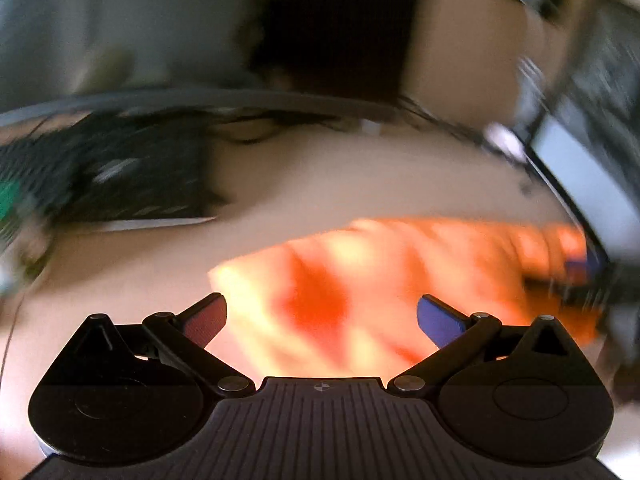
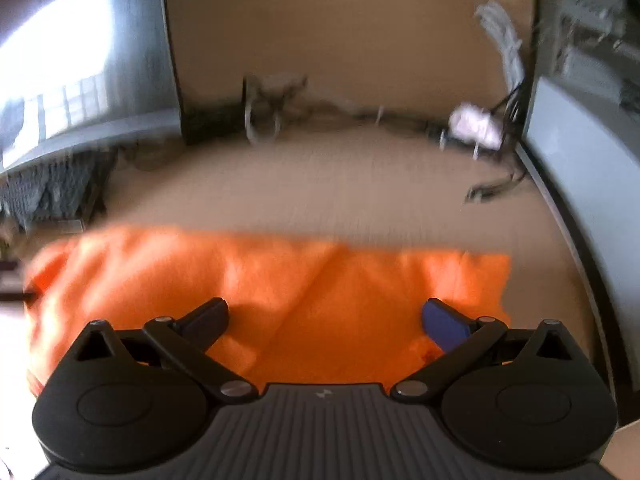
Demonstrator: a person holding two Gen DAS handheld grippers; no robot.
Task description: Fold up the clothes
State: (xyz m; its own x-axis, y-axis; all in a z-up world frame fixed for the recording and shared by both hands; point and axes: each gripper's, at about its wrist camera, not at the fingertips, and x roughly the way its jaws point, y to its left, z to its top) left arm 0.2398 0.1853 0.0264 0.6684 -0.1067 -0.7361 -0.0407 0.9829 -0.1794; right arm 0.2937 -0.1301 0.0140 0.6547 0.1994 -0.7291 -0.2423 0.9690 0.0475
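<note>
Beige tabletop (image 2: 340, 184) lay blurred | orange garment (image 2: 280, 280) sprawled flat | left gripper (image 1: 322, 316) spread wide, empty | right gripper (image 2: 326, 320) likewise spread above cloth

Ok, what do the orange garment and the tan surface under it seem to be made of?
The orange garment looks like soft, matte woven or knit cloth: it creases and drapes, without shine. Motion blur hides the weave. The tan surface looks like smooth, matte wood or laminate, with faint streaks that could be grain or blur.
</note>
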